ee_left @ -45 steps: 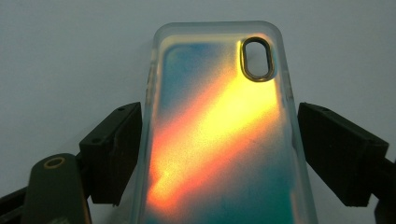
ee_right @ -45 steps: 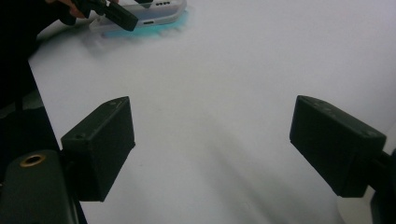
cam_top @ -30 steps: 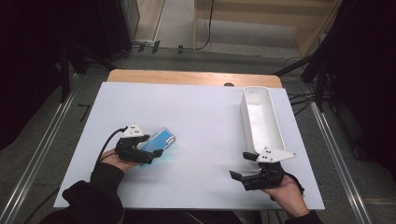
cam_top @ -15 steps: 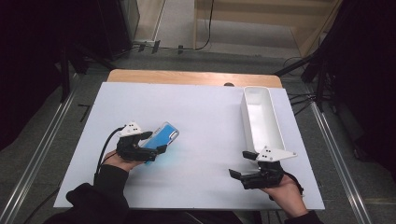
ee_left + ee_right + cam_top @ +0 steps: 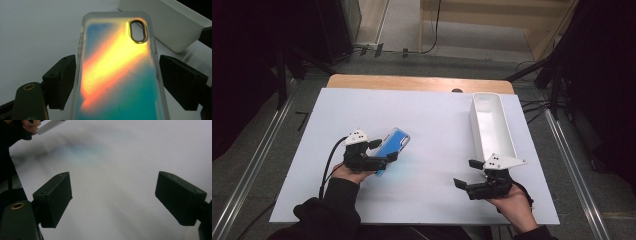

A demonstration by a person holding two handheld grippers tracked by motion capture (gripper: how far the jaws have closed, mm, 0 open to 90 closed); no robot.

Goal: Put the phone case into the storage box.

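A phone case (image 5: 394,141) with a clear rim and a blue, orange and yellow back sits between the jaws of my left gripper (image 5: 384,150) at the front left of the white table top (image 5: 432,115). In the left gripper view the case (image 5: 117,65) spans the whole gap of my left gripper (image 5: 117,82), and both pads press on its long edges. Its camera cutout points away from the hand. The case stands tilted above the surface. At the front right my right gripper (image 5: 465,173) is open with nothing between its jaws; its own view of my right gripper (image 5: 113,195) shows bare table top behind.
A long white tray (image 5: 492,125) lies along the right side of the table, just beyond the right gripper, and also shows as the tray (image 5: 160,17) ahead of the case. A wooden strip (image 5: 412,82) borders the far edge. Dark floor and cables surround the table.
The phone case has tipped up a little in the left gripper and its far end has risen. The right gripper has stayed where it was.
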